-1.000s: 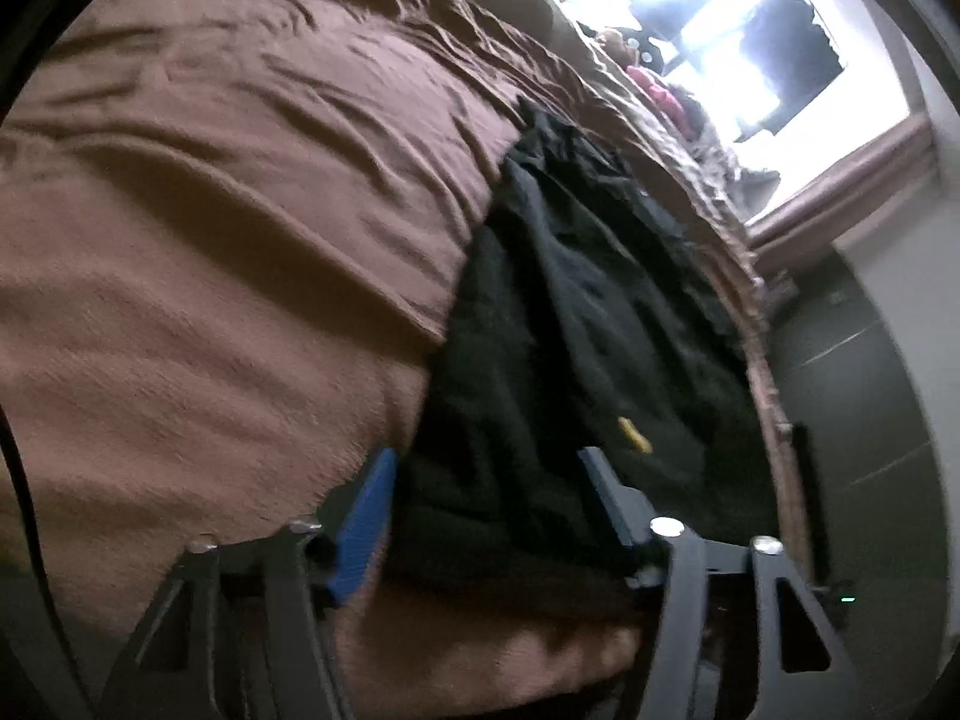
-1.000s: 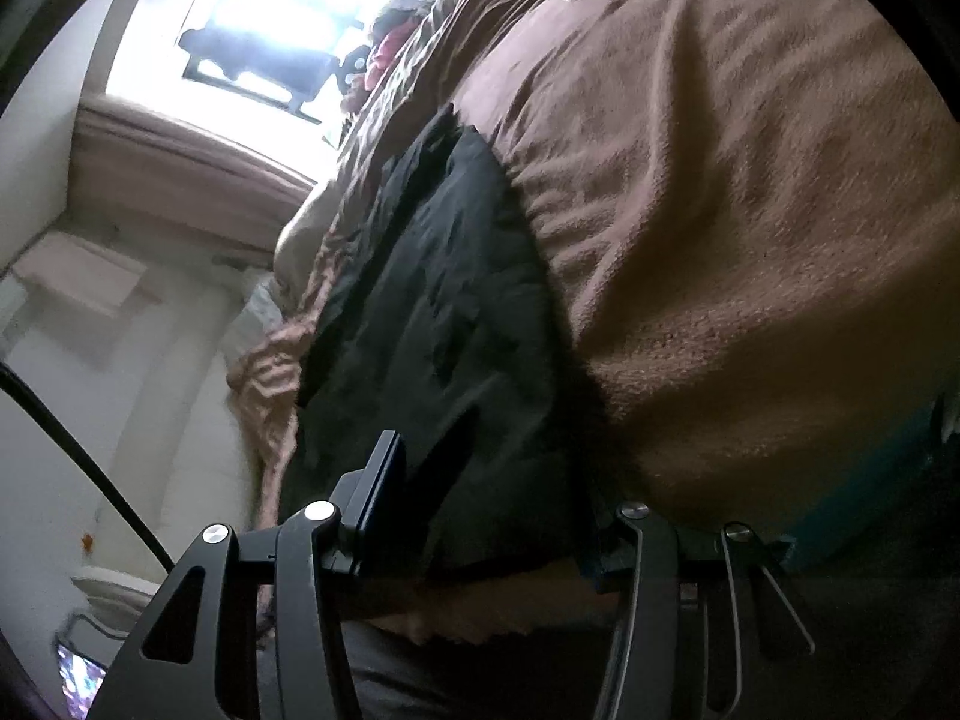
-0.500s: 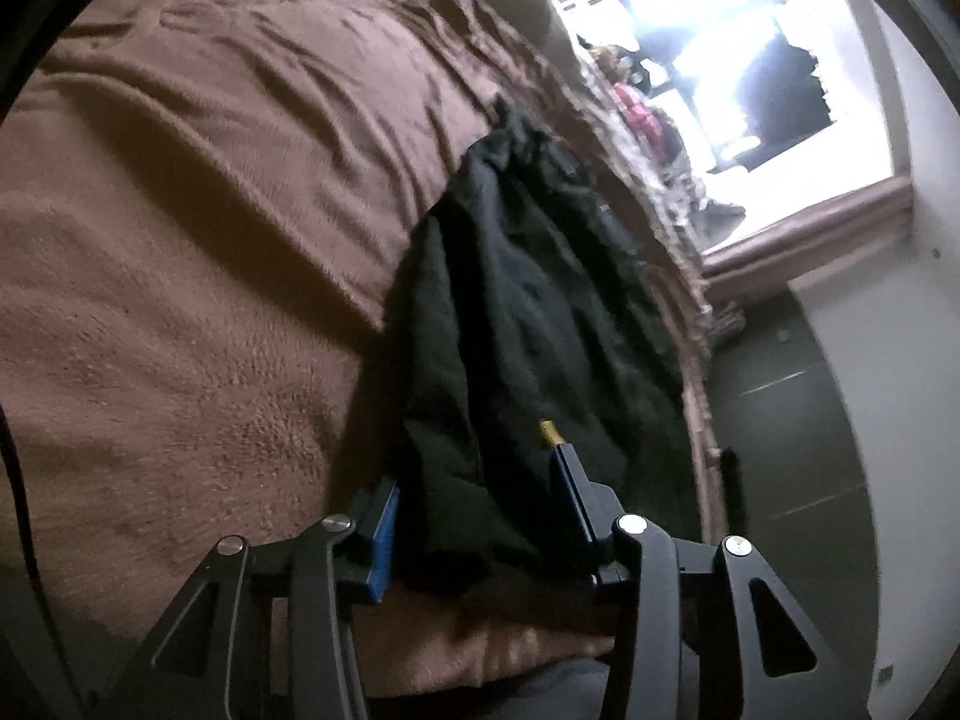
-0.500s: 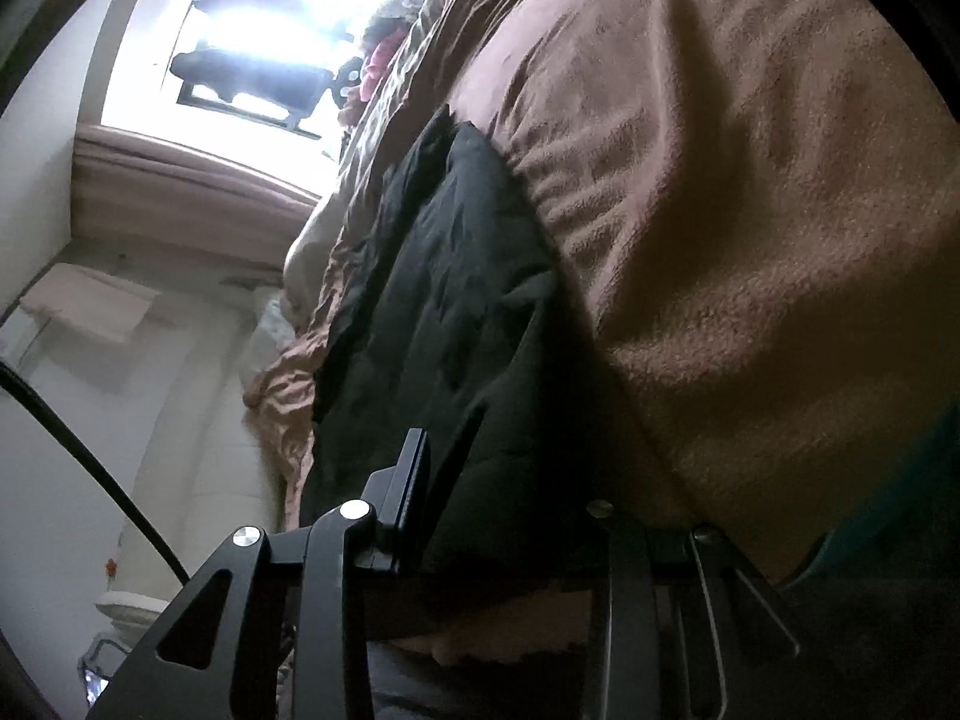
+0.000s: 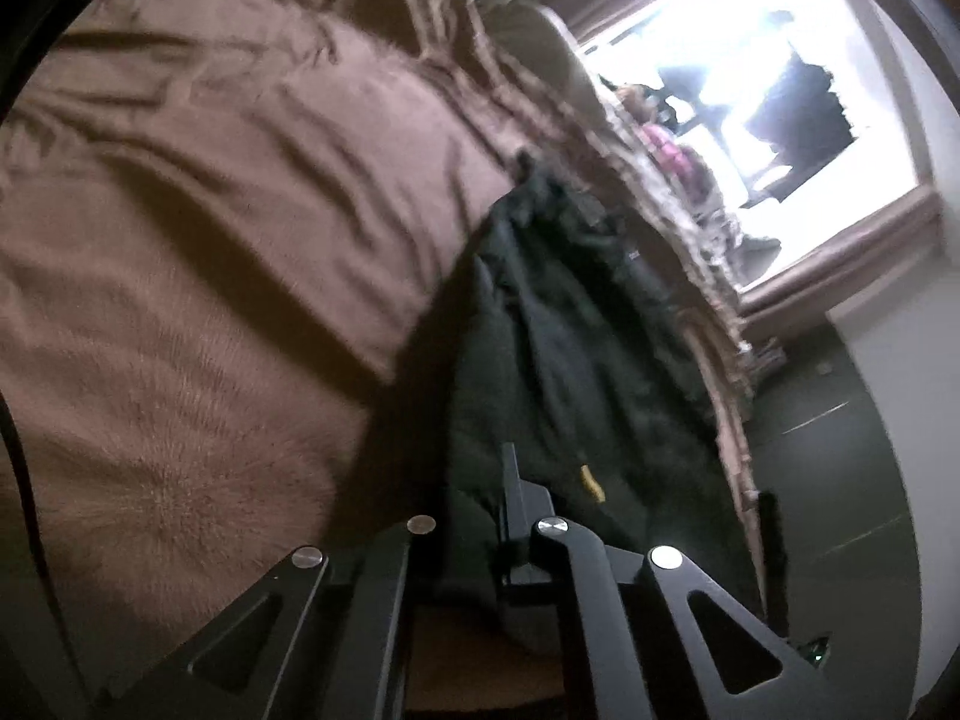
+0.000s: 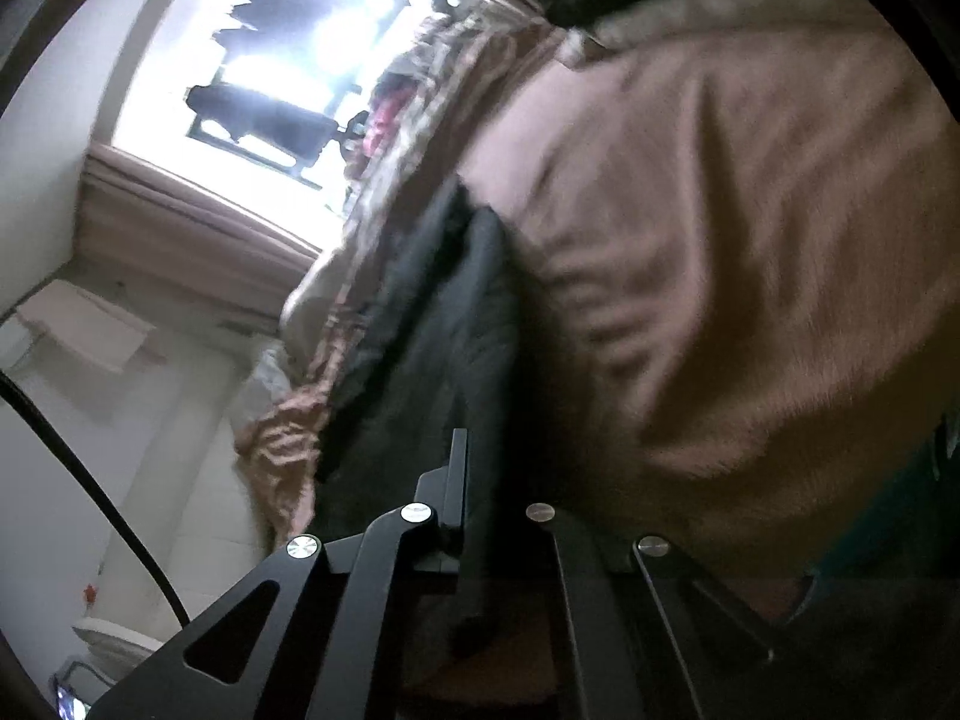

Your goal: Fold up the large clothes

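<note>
Your left hand-held gripper (image 5: pixel 480 516) pinched on near hem of black jacket (image 5: pixel 576 348); right hand-held gripper (image 6: pixel 480 498) likewise. Jacket lies on brown bed blanket (image 5: pixel 240 180), running toward 1 o'clock. Risk: thin bite slips if you lift unevenly; fold skews

Counted across both wrist views:

- One black garment (image 5: pixel 576 360) (image 6: pixel 432 348), lying on the bed.
- One bed, covered by one brown fleece blanket (image 5: pixel 210 228) (image 6: pixel 720 240).
- One patterned bedspread (image 5: pixel 690 228) (image 6: pixel 282 438), bunched along the far edge of the bed.
- One bright window (image 5: pixel 750 72) (image 6: pixel 288 60), at the far end of the room.
- Two hand-held grippers: left hand-held gripper (image 5: pixel 480 516), right hand-held gripper (image 6: pixel 480 492), each closed on the near edge of the garment.
- One black cable (image 6: pixel 90 468), at the left of the right wrist view.
</note>
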The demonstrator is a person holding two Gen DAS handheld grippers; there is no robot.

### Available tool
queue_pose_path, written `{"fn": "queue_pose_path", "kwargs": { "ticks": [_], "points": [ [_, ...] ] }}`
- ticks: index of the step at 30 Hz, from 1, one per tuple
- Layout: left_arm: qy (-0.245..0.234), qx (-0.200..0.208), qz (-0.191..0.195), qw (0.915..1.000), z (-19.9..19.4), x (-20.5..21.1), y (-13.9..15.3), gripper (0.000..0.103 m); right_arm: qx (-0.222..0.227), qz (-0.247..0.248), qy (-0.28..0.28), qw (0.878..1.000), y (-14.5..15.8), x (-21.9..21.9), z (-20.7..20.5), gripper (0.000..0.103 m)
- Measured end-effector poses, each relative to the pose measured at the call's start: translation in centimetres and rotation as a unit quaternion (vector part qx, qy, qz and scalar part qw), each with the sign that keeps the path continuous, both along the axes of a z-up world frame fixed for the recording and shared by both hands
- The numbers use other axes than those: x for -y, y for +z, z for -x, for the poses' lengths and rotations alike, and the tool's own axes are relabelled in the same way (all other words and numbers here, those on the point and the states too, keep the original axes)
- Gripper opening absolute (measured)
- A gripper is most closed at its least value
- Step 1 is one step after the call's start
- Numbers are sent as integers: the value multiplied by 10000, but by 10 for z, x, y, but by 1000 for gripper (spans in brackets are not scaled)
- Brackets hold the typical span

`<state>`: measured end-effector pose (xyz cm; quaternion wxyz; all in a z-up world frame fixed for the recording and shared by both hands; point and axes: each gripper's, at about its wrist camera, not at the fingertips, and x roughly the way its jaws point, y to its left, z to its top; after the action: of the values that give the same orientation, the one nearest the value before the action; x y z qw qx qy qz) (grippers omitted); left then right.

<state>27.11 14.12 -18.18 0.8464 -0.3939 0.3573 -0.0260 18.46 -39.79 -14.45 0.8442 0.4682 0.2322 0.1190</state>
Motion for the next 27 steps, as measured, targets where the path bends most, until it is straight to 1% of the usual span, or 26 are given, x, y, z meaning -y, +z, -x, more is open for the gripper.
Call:
{"fn": "queue_pose_path", "kwargs": {
  "ticks": [2, 3, 5, 10, 13, 17, 23, 27],
  "points": [
    [14, 184, -12, 9998, 8, 1, 18, 4, 243, 34, 50, 9997, 20, -3, 12, 0],
    [44, 297, 7, 9995, 15, 0, 30, 3, 333, 40, 71, 9994, 24, -5, 16, 0],
    [118, 399, 0, 9991, 25, -1, 46, 3, 517, 61, 106, 9986, 37, -4, 29, 0],
    [135, 849, 20, 9963, 64, 6, 95, 3, 871, -24, 140, 9961, 59, 5, 81, 0],
    [129, 1083, -12, 9940, 94, 11, 121, 3, 1017, -27, 126, 9947, 60, 13, 109, 0],
    [146, 1350, 12, 9907, 130, 15, 147, 3, 1204, -44, 163, 9926, 60, 20, 139, 0],
    [116, 1642, -16, 9864, 176, 24, 171, 3, 1439, 30, 243, 9893, 58, 28, 171, 0],
    [77, 1812, -1, 9834, 202, 27, 181, 3, 1611, 93, 321, 9864, 61, 29, 181, 0]
  ]
}}
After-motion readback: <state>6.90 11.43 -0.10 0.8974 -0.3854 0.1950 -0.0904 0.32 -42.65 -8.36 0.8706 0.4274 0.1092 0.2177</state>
